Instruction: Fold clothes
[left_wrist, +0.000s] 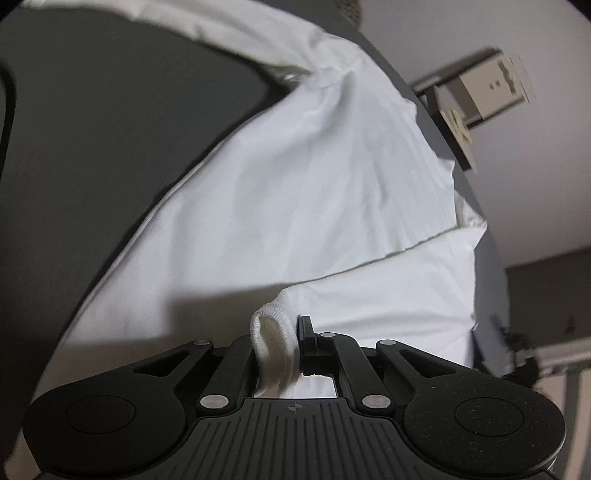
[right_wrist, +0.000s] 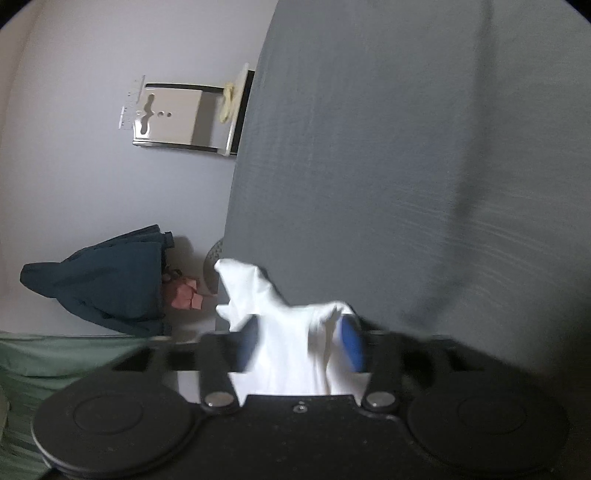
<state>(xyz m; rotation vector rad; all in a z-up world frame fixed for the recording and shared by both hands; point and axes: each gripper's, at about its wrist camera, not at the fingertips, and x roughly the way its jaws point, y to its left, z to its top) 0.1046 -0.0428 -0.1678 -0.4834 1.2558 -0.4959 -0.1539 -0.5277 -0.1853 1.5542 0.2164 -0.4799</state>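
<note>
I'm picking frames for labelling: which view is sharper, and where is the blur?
Left wrist: fairly sharp; left gripper and white garment crisp, only the wall box smeared. Right wrist: motion-blurred throughout; right gripper and the cloth it pinches are streaked.

My right gripper (right_wrist: 301, 343) was smeared by motion blur, its blue pads (right_wrist: 351, 343) half buried in the white garment (right_wrist: 288, 354). The wall box (left_wrist: 491, 88) was blurred too, its markings unreadable to me.
</note>
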